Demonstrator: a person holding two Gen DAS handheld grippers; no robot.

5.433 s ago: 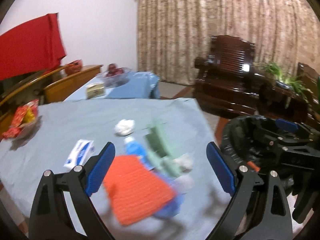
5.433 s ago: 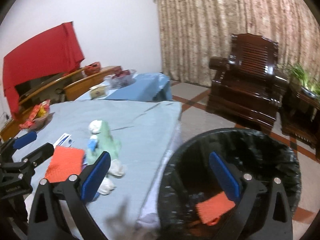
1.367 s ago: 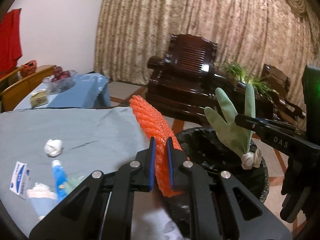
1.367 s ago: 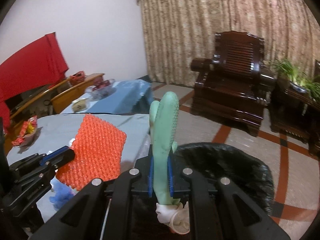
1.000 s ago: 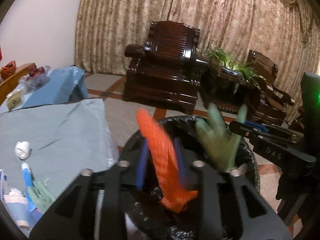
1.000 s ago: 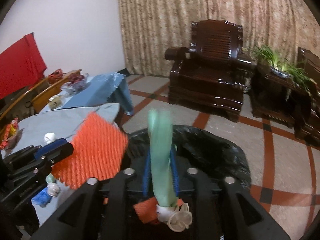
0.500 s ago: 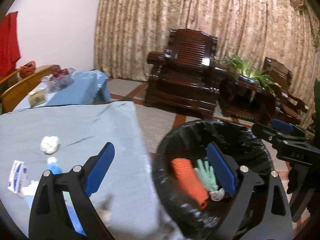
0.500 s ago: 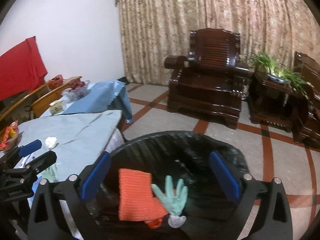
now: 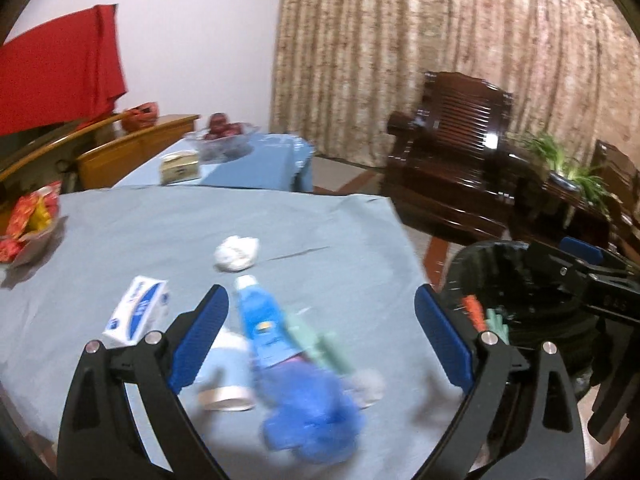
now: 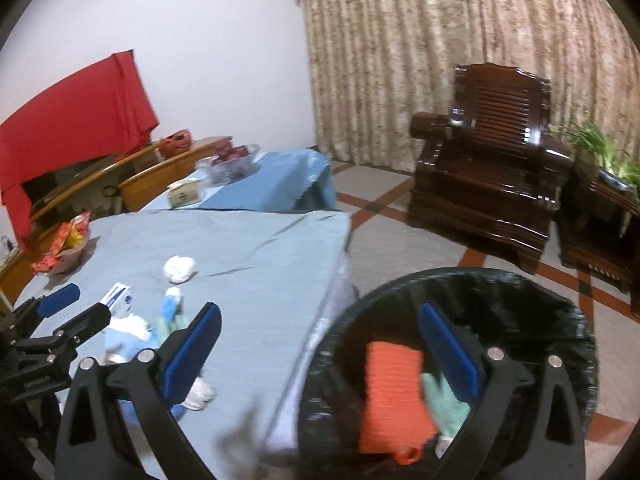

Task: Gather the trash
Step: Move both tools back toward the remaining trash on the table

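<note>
Both claws are seen released with nothing between the blue pads: the left gripper (image 9: 320, 340) is held above the grey-blue clothed table (image 9: 160, 232), the right gripper (image 10: 320, 344) over the table's right edge and the black-lined round bin (image 10: 520, 280). An orange knobbly mat (image 10: 392, 392) and a pale green rubber glove (image 10: 448, 404) are seen inside the bin. A crumpled white paper ball (image 9: 237, 254), a blue tube (image 9: 260, 320), a white-and-blue carton (image 9: 138, 314) and a blue fluffy cloth (image 9: 316, 420) are left near the table's front edge.

Trash left on my desk (image 9: 320, 240): a crumpled white paper ball (image 9: 237, 253), a blue tube (image 9: 262, 322) lying flat, a fuzzy blue thing (image 9: 316, 412), a small white-and-blue box (image 9: 138, 314). Black-lined bin (image 10: 560, 308) beside the desk already has the orange mat (image 10: 394, 396) and green glove (image 10: 450, 404).
</note>
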